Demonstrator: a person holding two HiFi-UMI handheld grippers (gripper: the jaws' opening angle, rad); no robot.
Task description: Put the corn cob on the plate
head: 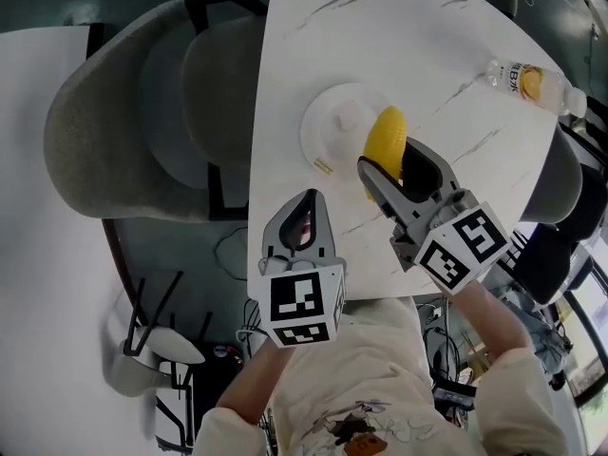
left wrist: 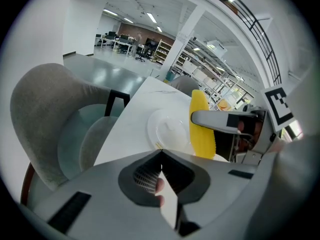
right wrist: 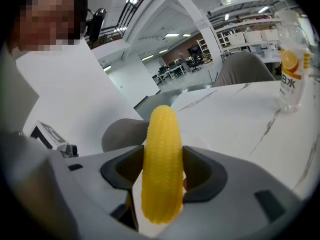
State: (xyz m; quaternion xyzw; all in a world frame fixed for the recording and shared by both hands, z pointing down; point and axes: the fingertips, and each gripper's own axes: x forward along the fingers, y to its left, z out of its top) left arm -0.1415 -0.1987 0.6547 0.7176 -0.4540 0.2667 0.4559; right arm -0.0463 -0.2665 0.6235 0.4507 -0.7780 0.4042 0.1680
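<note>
The right gripper [head: 391,157] pinches the corn cob [head: 385,139] in its jaws at the plate [head: 328,131] edge; the left gripper [head: 306,198] has its jaws pressed together.

Cool, even light falls from ceiling strip lamps [left wrist: 150,18] far beyond the table [head: 427,55]. The table's white top shows bright without blowing out, while the chair [head: 114,122] and floor left of the table sit dimmer. Shadows on the table are faint and soft. Above the table the corn cob [right wrist: 161,164] is crisp and saturated. Both gripper views bulge toward black round borders, with whatever lies nearest the lens slightly soft. At the table's far edge, the bottle [right wrist: 292,59] looks faintly washed out.
</note>
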